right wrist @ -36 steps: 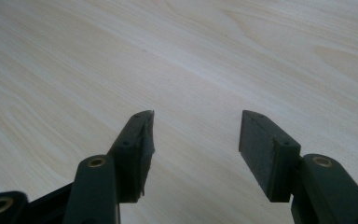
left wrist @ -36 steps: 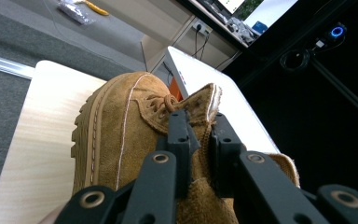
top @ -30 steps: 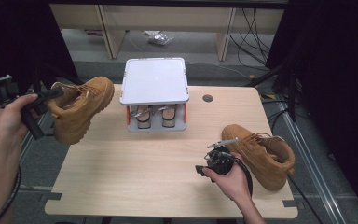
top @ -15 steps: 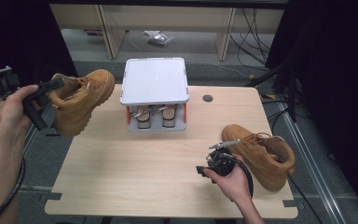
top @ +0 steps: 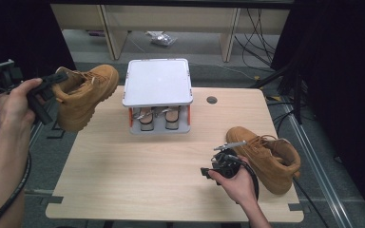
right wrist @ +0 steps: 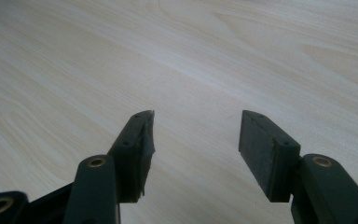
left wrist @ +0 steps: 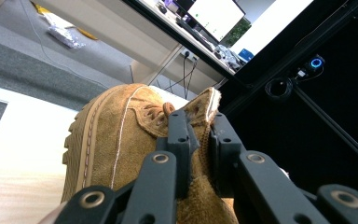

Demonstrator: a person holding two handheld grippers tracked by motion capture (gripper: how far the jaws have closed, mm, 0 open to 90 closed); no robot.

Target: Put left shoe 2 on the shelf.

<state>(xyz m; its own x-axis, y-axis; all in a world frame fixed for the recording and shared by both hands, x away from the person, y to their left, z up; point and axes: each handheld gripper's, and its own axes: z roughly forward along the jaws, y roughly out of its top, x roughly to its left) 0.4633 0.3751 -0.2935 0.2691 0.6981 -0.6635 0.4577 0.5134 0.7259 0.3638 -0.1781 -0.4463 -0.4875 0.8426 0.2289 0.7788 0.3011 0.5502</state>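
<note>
The left gripper [top: 45,92] held a tan suede lace-up boot [top: 83,95] in the air past the left edge of the light wooden bench [top: 138,175], toe pointing toward the white-topped shoe rack [top: 158,83] at the bench's back. Its jaws were clamped on the boot's collar, one inside and one outside. A second tan suede boot [top: 266,156] lay on the bench near the right edge. The right gripper [top: 221,164] rested just beside that boot, its jaws apart with nothing between them, only bare wood ahead.
</note>
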